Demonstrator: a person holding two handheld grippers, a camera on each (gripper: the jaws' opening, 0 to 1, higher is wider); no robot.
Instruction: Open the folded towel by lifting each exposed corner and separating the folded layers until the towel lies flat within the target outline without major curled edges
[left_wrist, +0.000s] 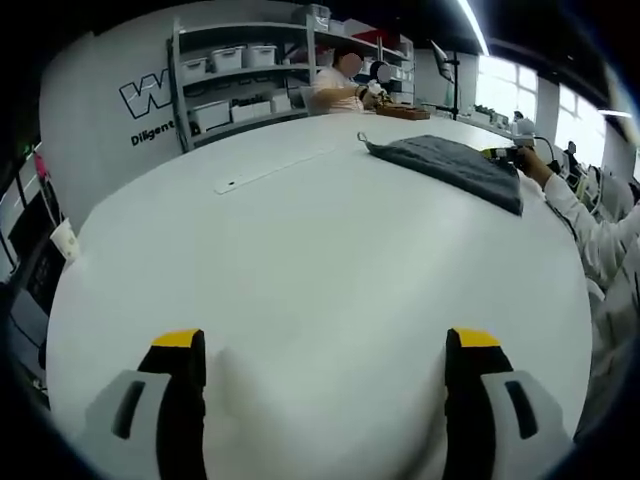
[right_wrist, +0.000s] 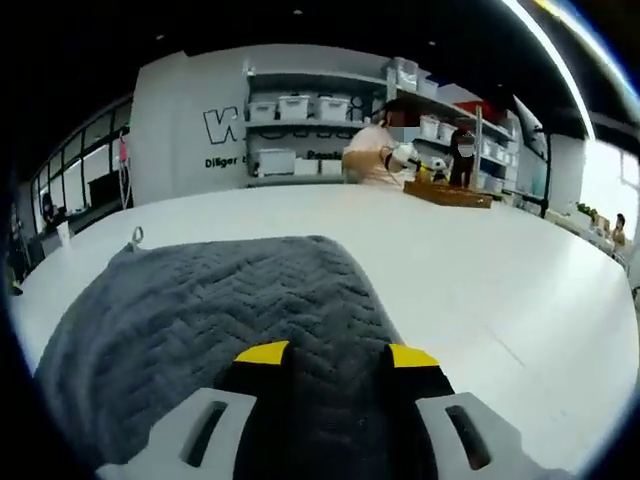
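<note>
A wide white table (left_wrist: 300, 260) takes up most of both views, its far edge curving below a wall (right_wrist: 190, 90) with dark lettering. One grey towel (right_wrist: 220, 310), folded, with a herringbone weave, lies on it. In the right gripper view the towel sits directly under and ahead of the right gripper (right_wrist: 338, 352), whose two yellow-tipped jaws stand a little apart over the cloth near its right fold; whether they touch or pinch the weave cannot be told. In the left gripper view the towel (left_wrist: 455, 165) lies well apart from the left gripper (left_wrist: 325, 338), far across the table toward the right, and the right gripper (left_wrist: 500, 153) shows there at the towel's far right edge, held by a hand (left_wrist: 532, 165) in a white sleeve. The left gripper's two jaws are spread wide over bare table, holding nothing.

The towel's edges look flat, with one small loop (right_wrist: 137, 237) sticking out at its far left corner. Bare tabletop lies open on every side of it, widest toward the left gripper. One thin pale strip (left_wrist: 270, 172) lies on the table left of the towel. Beyond the far edge stand shelves (left_wrist: 250, 70) with white bins, and one person (right_wrist: 375, 150) works at a wooden tray (right_wrist: 447, 193).
</note>
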